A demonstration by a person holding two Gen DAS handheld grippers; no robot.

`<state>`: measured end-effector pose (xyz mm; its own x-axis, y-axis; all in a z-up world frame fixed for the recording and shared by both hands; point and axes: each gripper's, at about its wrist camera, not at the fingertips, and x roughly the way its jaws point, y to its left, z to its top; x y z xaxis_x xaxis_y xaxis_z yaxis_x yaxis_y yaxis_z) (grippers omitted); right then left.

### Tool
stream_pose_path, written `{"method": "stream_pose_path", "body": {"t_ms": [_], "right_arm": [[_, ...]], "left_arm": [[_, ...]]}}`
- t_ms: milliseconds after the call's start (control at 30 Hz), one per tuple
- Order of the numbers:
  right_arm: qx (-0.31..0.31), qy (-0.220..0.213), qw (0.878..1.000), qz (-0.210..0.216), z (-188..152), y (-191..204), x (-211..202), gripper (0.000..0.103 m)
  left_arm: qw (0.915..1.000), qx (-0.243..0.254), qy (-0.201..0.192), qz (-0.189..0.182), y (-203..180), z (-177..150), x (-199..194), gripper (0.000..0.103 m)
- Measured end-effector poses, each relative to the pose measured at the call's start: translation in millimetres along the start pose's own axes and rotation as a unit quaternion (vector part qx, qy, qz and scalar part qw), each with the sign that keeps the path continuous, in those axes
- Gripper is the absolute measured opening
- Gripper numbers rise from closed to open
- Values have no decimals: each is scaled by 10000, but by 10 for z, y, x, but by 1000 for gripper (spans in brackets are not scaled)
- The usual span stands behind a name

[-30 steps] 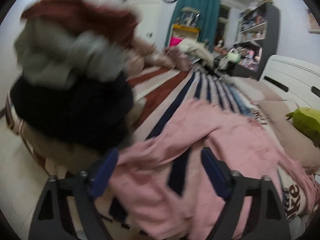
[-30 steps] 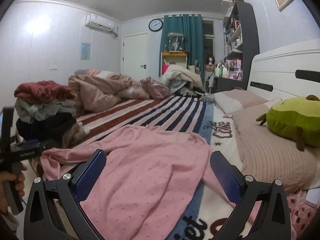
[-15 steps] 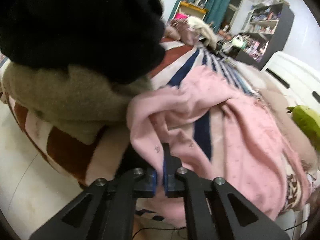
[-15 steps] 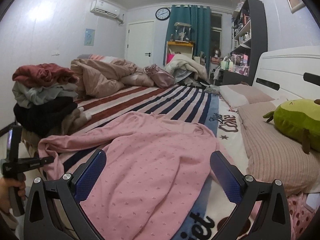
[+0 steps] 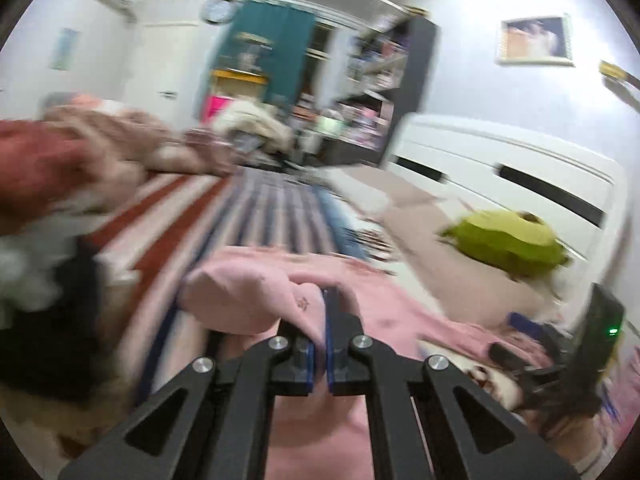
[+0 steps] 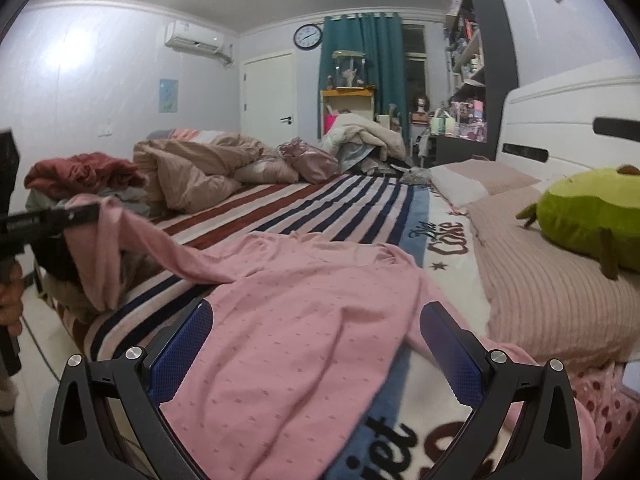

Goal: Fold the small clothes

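1. Pink garment (image 6: 304, 320), dotted with a tiny print, spread across the striped bedspread (image 6: 320, 204), most of it lying flat on the near half of the bed.
2. One sleeve (image 6: 132, 236) of it lifted off the bedspread toward the near-left edge, pulled up into a slack ridge and draping down again from the pinch point.
3. Left gripper (image 5: 324, 308) clamped on that sleeve, blue pads pressed together with a fold of pink cloth squeezed between them (left wrist view blurred, but the cloth bunching over the tips is plain).
4. Same tool seen from the right wrist view as a dark bar (image 6: 48, 218) at the left edge of the bedspread, a hand (image 6: 12, 292) around its grip below.
5. Right gripper (image 6: 316, 344) standing wide apart just above the garment's lower part, nothing between the pads, no contact with the cloth visible.
6. Pile of clothes (image 6: 80, 176) (red on top, grey and black under it) at the left edge of the bedspread, just behind the raised sleeve.
7. Crumpled beige duvet (image 6: 192, 168) at the far-left end of the bedspread.
8. Green plush toy (image 6: 588, 220) on the ribbed pillow (image 6: 540, 280) right of the bedspread, well apart from the garment.
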<state>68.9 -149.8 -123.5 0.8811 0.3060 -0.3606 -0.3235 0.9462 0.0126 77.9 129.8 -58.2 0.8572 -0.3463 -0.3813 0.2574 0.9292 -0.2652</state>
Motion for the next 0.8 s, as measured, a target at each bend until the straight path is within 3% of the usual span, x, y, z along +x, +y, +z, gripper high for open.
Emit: {"method": "stream_pose_path", "body": {"t_ms": [133, 200, 333, 400, 433, 467, 567, 700, 733, 800], "right_arm": [[131, -29, 9998, -173, -100, -238, -121, 103], [138, 29, 9995, -283, -163, -349, -161, 103], [139, 198, 9984, -516, -287, -517, -171, 103], [168, 384, 9980, -475, -345, -585, -123, 103], [186, 471, 9979, -398, -367, -599, -97, 103], [246, 696, 9971, -185, -389, -603, -31, 103], [438, 932, 9935, 490, -445, -554, 98, 103], [550, 1102, 9856, 1161, -485, -305, 287, 103], [521, 1169, 9834, 1287, -499, -212, 356, 100], [469, 1409, 9798, 1338, -532, -68, 533, 83]], "left_arm": [[9947, -8, 707, -741, -415, -185, 640, 2], [9857, -102, 1273, -1097, -554, -444, 992, 2], [9719, -174, 2024, -1187, -670, -860, 1424, 7], [9702, -252, 2058, -1250, -637, -926, 1335, 31], [9730, -309, 1932, -1220, -550, -902, 1215, 57], [9771, -336, 1768, -1136, -498, -857, 1115, 71], [9861, -399, 1444, -726, -267, -751, 818, 72], [9898, -469, 1297, 349, 225, -747, 556, 72], [9881, -508, 1327, 591, 374, -806, 512, 72], [9847, -558, 1432, 820, 537, -929, 506, 72]]}}
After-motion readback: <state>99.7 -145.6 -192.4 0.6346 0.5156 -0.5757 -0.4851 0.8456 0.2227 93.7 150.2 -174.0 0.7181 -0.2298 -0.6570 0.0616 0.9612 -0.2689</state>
